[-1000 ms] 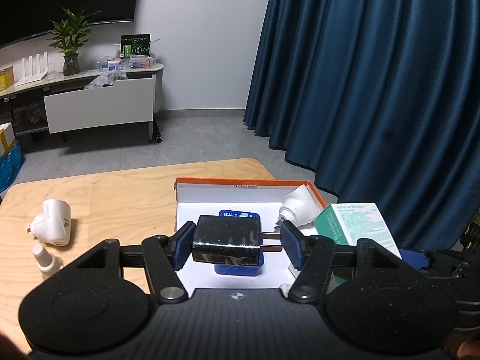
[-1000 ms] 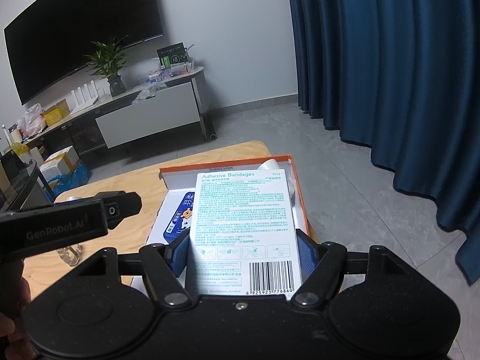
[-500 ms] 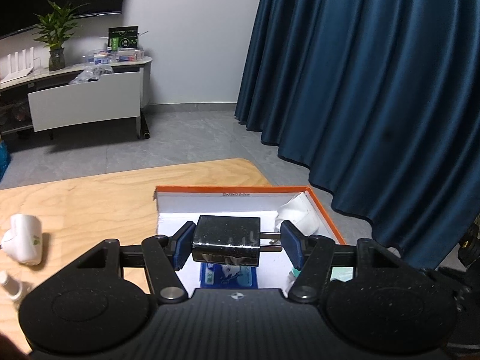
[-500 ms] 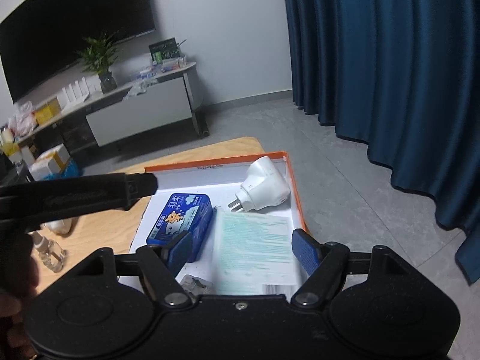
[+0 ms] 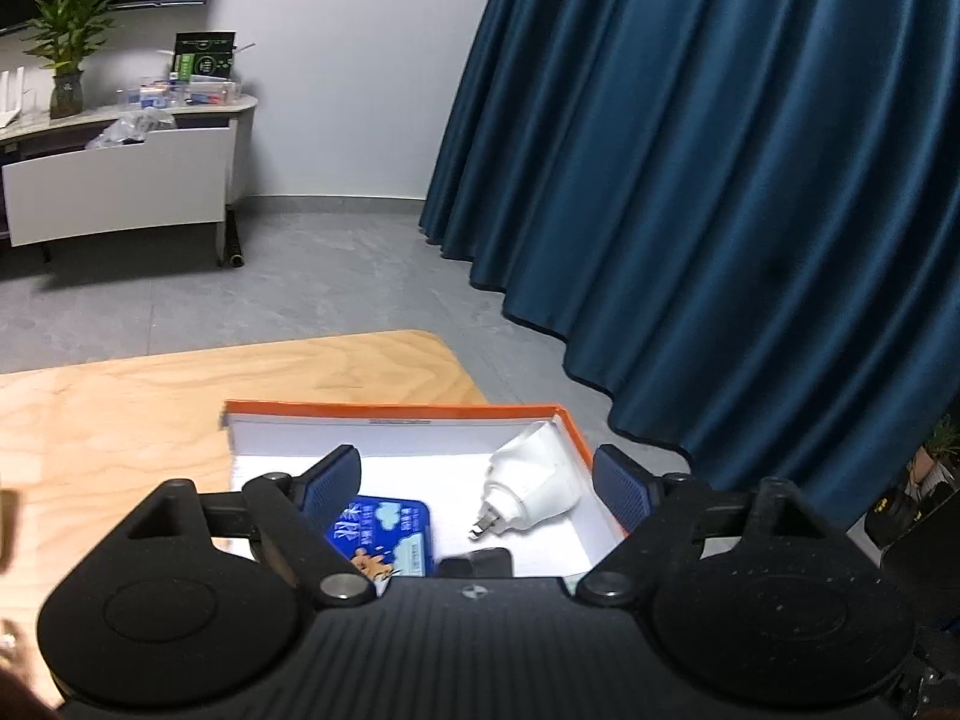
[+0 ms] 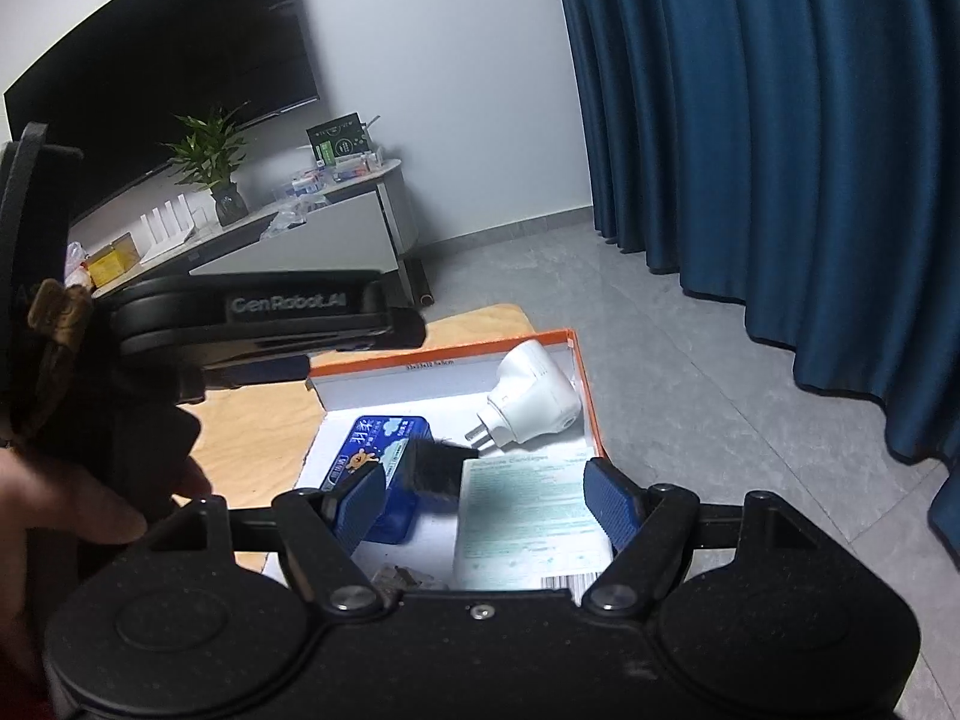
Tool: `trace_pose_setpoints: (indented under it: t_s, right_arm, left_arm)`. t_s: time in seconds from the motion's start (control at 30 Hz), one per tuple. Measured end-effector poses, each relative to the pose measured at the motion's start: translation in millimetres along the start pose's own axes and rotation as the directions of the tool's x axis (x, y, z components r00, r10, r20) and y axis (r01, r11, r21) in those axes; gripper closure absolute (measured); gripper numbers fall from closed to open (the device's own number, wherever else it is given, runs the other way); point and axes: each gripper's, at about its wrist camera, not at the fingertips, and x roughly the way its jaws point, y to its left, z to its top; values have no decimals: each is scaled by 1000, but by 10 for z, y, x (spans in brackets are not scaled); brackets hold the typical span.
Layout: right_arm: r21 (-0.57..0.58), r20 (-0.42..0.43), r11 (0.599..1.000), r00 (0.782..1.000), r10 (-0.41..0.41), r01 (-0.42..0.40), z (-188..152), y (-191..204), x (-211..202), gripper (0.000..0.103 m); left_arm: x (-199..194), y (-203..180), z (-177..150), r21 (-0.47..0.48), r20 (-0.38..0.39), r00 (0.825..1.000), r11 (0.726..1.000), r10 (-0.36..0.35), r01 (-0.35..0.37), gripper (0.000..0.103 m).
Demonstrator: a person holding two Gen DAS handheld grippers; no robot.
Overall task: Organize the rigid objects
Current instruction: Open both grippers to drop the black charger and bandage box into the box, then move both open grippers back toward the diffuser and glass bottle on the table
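An orange-rimmed white box [image 5: 384, 414] sits at the table's right end. In it lie a blue tin [image 5: 384, 531], a white plug adapter [image 5: 534, 486] and a pale green bandage carton [image 6: 528, 516]. My left gripper [image 5: 477, 480] hovers over the box with its jaws opening and nothing pressed between the pads. The black charger block [image 5: 477, 561] is free below them; it shows blurred [image 6: 435, 468] in the right wrist view, beside the tin [image 6: 375, 444]. My right gripper [image 6: 483, 498] stands open above the carton, not touching it.
The wooden table [image 5: 120, 420] stretches left of the box. A dark blue curtain [image 5: 720, 180] hangs close on the right over grey floor. A white TV cabinet [image 5: 120, 180] stands far back. A hand [image 6: 72, 498] holds the left tool's housing [image 6: 288, 312].
The left jaws spread and let go of the black charger, which dropped toward the box as the gripper moved right. The right gripper released the bandage carton, which now lies in the box.
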Motion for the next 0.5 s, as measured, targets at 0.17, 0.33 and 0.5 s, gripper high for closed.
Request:
trace_pose_setpoints:
  t_s: [0.17,0.33,0.5]
  right_arm:
    - [-32,4,999,999,36,-36,17,124,-66,16]
    - [-74,-13,993,996,89,-90,23,367,-95,15]
    - [-95,-40,987,991,129,-132,-7,576,-69,15]
  left_arm:
    - [-236,70,-20,-21,4,997,997,73,-73,12]
    - [-494,199,-115,-48,-16,984,983,177,-178,7]
    - [-757,363,-165,-82,-32,962,958,272,-273,4]
